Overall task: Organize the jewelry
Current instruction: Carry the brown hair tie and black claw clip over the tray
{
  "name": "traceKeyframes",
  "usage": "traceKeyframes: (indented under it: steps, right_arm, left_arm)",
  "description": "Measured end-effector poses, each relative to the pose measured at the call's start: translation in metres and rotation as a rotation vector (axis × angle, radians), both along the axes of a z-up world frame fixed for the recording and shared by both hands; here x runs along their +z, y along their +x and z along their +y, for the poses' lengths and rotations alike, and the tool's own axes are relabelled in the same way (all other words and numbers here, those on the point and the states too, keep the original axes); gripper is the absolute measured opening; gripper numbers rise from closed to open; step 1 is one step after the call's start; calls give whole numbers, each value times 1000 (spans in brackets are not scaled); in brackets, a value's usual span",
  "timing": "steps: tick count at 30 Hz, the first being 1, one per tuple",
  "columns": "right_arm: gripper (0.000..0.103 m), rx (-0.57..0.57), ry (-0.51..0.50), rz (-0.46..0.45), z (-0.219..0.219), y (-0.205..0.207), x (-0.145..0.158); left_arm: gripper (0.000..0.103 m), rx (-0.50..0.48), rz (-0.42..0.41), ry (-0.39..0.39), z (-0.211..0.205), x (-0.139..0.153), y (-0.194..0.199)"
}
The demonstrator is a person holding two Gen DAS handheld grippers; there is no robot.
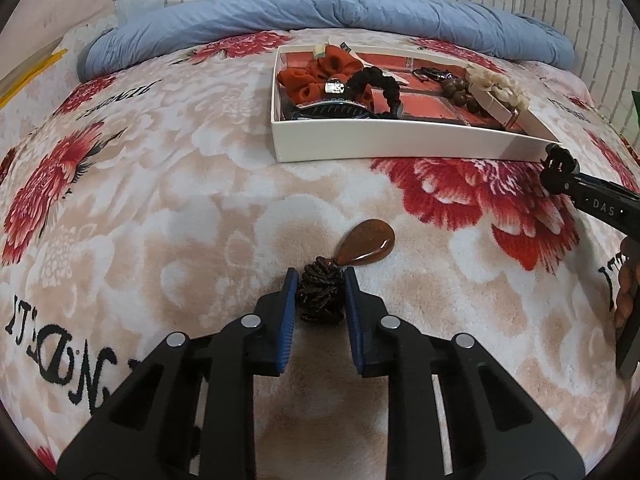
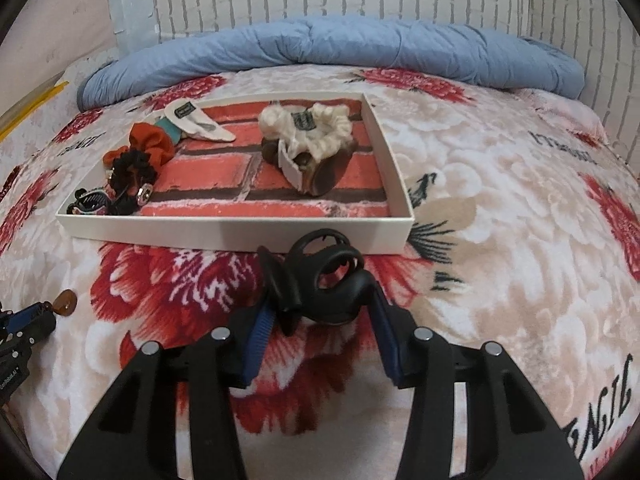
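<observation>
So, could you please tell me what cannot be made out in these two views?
- Left wrist view: the braided cord of the brown pendant runs behind the left gripper fingers.
- Right wrist view: the black hair claw hides its contact with the right gripper.
- Both: tag print in the white tray is too small.

Plush blanket [image 1: 160, 184] (fuzzy, matt), glossy amber pendant [image 1: 366, 246] — matt black plastic claw clip [image 2: 324, 280]
</observation>
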State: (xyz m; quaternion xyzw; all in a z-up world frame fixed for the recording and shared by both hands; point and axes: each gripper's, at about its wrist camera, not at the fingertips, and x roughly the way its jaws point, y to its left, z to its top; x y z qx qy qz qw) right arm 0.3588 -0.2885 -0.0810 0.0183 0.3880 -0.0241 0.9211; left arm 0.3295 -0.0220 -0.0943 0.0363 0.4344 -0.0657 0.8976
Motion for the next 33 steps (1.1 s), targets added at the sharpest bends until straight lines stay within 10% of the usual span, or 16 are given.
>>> traceKeyframes:
  steps: [23, 33]
  right_arm:
    - [46, -1, -16, -98, -17, 25, 64]
    - [46, 8, -10, -62, -13, 47, 35]
  left_arm:
    - [20, -33, -289, -76, -25, 121, 47]
    - [20, -37, -269, -74, -33, 89, 97]
